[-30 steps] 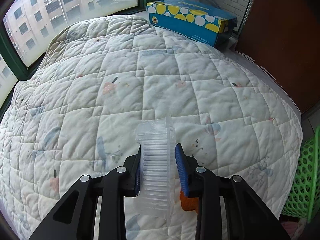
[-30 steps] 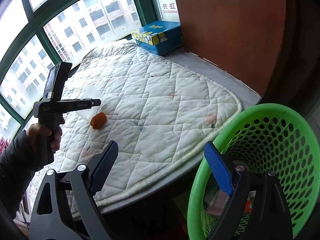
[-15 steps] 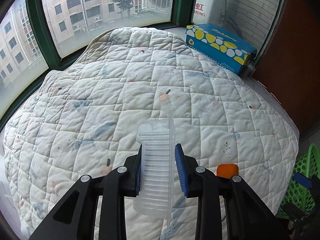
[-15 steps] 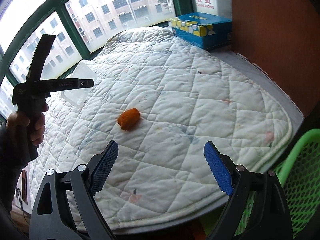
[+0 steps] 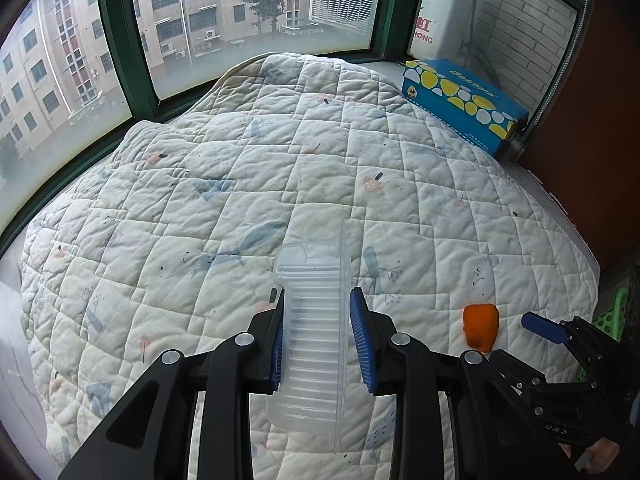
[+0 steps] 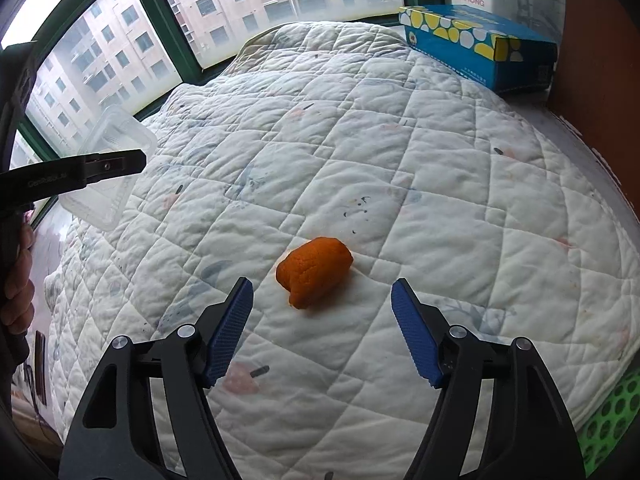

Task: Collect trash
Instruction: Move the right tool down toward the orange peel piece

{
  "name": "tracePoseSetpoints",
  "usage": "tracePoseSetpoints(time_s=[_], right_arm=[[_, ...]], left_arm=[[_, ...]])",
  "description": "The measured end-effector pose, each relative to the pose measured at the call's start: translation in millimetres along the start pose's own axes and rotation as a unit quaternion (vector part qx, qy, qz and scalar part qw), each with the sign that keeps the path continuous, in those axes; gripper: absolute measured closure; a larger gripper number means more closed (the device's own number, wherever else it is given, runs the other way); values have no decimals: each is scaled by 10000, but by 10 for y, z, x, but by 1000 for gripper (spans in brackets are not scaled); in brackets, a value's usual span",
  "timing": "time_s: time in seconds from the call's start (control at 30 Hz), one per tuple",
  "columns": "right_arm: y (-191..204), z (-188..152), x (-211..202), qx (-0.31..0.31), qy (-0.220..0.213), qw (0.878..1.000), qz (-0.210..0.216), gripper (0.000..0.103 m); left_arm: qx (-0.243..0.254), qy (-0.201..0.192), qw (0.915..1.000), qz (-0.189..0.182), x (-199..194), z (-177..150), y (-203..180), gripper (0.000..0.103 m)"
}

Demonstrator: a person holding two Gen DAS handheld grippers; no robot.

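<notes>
My left gripper (image 5: 316,312) is shut on a clear plastic container (image 5: 314,332), held on edge above the quilt; the same container (image 6: 108,168) shows at the left of the right wrist view. An orange peel (image 6: 314,272) lies on the white quilted mat (image 6: 400,160). My right gripper (image 6: 322,296) hovers just short of the peel, its jaws closing, and the pads do not touch it. In the left wrist view the peel (image 5: 480,330) sits at the lower right with the right gripper's blue fingertip (image 5: 542,328) beside it.
A blue and yellow tissue box (image 6: 476,44) rests at the far right by the window. A green mesh basket (image 6: 608,420) stands off the mat's near right corner. A brown panel (image 5: 592,140) bounds the right side. A hand (image 6: 16,280) holds the left tool.
The right gripper swung from the green basket over the quilt toward the peel and narrowed its jaws. The left gripper drew back and up with the container still clamped.
</notes>
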State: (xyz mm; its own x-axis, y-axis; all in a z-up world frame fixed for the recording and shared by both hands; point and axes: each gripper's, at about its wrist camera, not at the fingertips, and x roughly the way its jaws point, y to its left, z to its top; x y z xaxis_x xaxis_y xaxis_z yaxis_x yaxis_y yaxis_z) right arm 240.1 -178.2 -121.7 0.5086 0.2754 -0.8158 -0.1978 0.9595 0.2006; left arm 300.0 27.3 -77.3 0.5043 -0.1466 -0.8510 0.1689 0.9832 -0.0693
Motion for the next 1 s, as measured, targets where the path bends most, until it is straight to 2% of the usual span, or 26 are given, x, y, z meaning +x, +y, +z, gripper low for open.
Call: tracePoseSetpoints(time_s=[0.1, 0.33, 0.37, 0.43, 0.67, 1.0], right_arm=[[7, 41, 124, 70, 91, 9999, 9, 35], [22, 62, 239, 144, 156, 9998, -48, 57], [15, 63, 226, 156, 136, 9998, -48, 58], [11, 46, 167, 152, 70, 9998, -69, 61], [-30, -62, -168, 212, -139, 9997, -63, 64], [-131, -318, -740, 294, -488, 9983, -134, 73]], left_arm=[[-26, 2, 10000, -16, -2, -16, 20, 75], [-31, 15, 10000, -50, -17, -35, 23, 75], [-38, 12, 10000, -51, -25, -39, 17, 75], [-37, -5, 10000, -77, -49, -51, -5, 75], [53, -90, 9998, -198, -179, -98, -182, 75], [251, -225, 9984, -452, -433, -215, -625, 75]])
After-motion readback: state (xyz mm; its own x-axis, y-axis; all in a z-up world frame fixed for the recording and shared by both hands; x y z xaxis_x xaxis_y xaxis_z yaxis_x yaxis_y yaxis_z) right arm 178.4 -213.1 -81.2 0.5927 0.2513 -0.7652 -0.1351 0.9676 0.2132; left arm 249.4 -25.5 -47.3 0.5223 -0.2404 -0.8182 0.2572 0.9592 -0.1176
